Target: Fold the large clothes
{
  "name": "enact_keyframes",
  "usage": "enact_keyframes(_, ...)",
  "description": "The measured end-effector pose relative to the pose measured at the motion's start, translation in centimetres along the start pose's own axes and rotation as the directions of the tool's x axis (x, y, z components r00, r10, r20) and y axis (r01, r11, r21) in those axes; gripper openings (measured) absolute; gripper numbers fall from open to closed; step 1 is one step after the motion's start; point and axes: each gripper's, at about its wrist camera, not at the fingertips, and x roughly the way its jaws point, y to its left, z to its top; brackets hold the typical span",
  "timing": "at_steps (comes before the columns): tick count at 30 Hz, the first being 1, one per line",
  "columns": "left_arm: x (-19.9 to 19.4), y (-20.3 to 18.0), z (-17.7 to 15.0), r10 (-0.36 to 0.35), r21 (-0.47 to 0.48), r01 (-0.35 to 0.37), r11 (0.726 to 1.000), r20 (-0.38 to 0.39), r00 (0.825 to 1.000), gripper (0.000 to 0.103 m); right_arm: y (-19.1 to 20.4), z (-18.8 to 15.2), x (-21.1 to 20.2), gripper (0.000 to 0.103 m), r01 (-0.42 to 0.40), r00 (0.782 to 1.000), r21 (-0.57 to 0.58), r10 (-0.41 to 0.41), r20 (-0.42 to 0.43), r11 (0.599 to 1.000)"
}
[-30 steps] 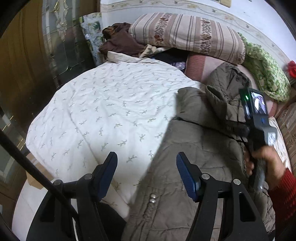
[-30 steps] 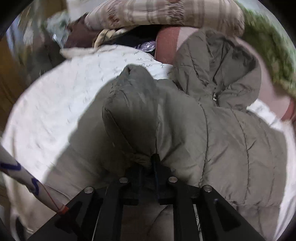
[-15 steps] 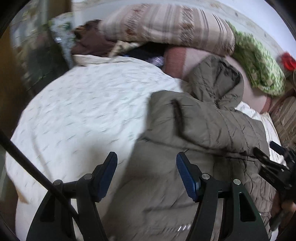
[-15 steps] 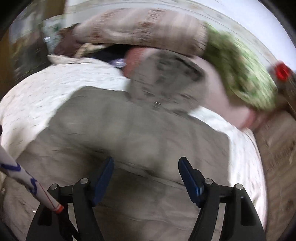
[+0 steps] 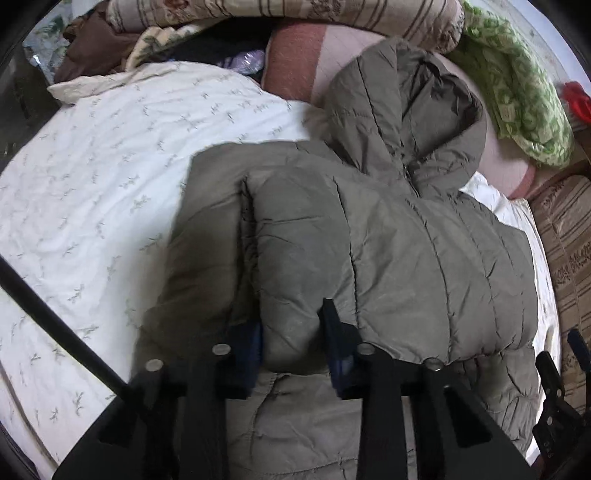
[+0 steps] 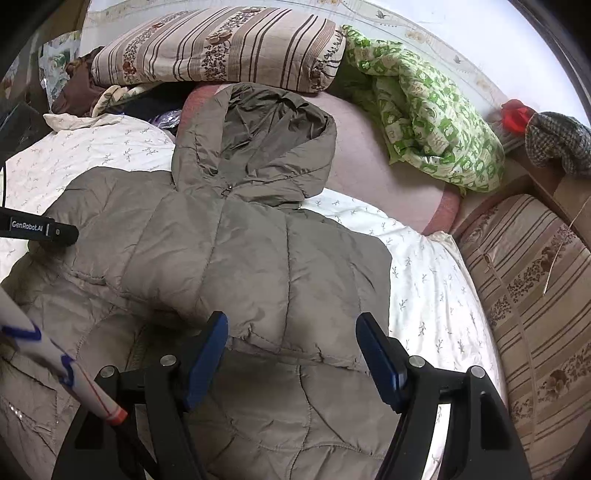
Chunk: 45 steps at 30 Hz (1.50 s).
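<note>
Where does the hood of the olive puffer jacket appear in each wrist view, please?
Left wrist view: the hood sits upper right of centre, above the folded sleeve.
Right wrist view: the hood sits upper centre-left.
Shared landmark: the striped pillow lies just beyond it.

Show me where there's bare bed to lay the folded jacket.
Bare white leaf-print quilt lies left of the olive puffer jacket; a narrower strip runs between jacket and striped cushion. The head end is crowded with the striped pillow and green blanket.

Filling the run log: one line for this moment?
left gripper: shut on jacket sleeve | right gripper: open above jacket | bed
</note>
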Motion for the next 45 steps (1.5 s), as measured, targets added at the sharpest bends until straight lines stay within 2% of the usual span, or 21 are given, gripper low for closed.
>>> enact_keyframes(5,0.9,0.9,-0.6,0.050,0.000,-0.050,0.999,-0.009,0.999,0.030,0.1,-0.4,-0.5,0.076,0.008,1.000,0.000,-0.008,-0.013,1.000)
enact_keyframes(7,1.5,0.5,-0.8,0.093,0.020,-0.093,0.996,-0.008,0.996,0.037,0.1,-0.5,-0.6,0.076,0.017,1.000,0.001,-0.017,-0.023,1.000)
enact_keyframes(9,0.8,0.2,-1.1,0.125,0.025,-0.125,0.992,0.013,0.992,0.041,0.0,-0.6,-0.8,0.076,0.024,0.999,0.005,-0.024,-0.026,1.000)
enact_keyframes(13,-2.0,-0.2,-2.0,0.131,0.041,-0.133,0.990,0.034,0.991,0.044,-0.6,-0.9,-1.5,0.076,0.042,0.998,0.021,-0.041,-0.038,0.999)
enact_keyframes(15,-4.3,-0.5,-3.0,0.162,0.065,-0.167,0.984,0.079,0.984,0.048,-0.8,-1.1,-1.9,0.076,0.050,0.998,0.027,-0.049,-0.042,0.998)
enact_keyframes(16,-5.7,-0.7,-3.8,0.188,0.079,-0.197,0.977,0.111,0.976,0.052,-0.9,-1.2,-2.1,0.076,0.053,0.998,0.030,-0.052,-0.044,0.998)
enact_keyframes(20,-10.2,-1.3,-6.6,0.238,0.107,-0.264,0.959,0.209,0.948,0.056,-1.1,-1.6,-3.4,0.077,0.049,0.998,0.050,-0.046,-0.051,0.998)
enact_keyframes(25,-13.5,-1.8,-9.3,0.268,0.124,-0.311,0.942,0.280,0.922,0.062,-0.8,-1.9,-4.7,0.078,0.037,0.998,0.050,-0.034,-0.062,0.998)
enact_keyframes(29,-13.9,-2.3,-10.3,0.282,0.148,-0.336,0.930,0.297,0.912,0.063,-0.6,-1.7,-5.3,0.080,0.029,0.997,0.044,-0.026,-0.069,0.999)
enact_keyframes(31,-13.6,-2.4,-10.5,0.281,0.155,-0.335,0.930,0.291,0.915,0.063,-0.8,-1.4,-5.1,0.080,0.019,0.997,0.052,-0.015,-0.076,0.998)
enact_keyframes(33,-13.2,-2.5,-10.4,0.260,0.154,-0.311,0.938,0.279,0.924,0.063,-1.0,-1.0,-4.4,0.080,0.008,0.997,0.062,-0.004,-0.074,0.998)
enact_keyframes(37,-12.1,-2.7,-9.8,0.234,0.162,-0.283,0.945,0.267,0.935,0.063,-1.1,0.9,-1.2,0.080,0.024,0.997,0.079,-0.018,-0.079,0.997)
enact_keyframes(41,-10.3,-2.9,-8.8,0.223,0.177,-0.272,0.946,0.256,0.941,0.063,-0.8,3.2,4.3,0.080,0.055,0.994,0.097,-0.045,-0.103,0.994)
enact_keyframes(45,-8.3,-2.5,-7.4,0.216,0.173,-0.259,0.950,0.233,0.948,0.063,-0.4,3.8,10.5,0.080,0.032,0.978,0.134,-0.003,-0.208,0.991)
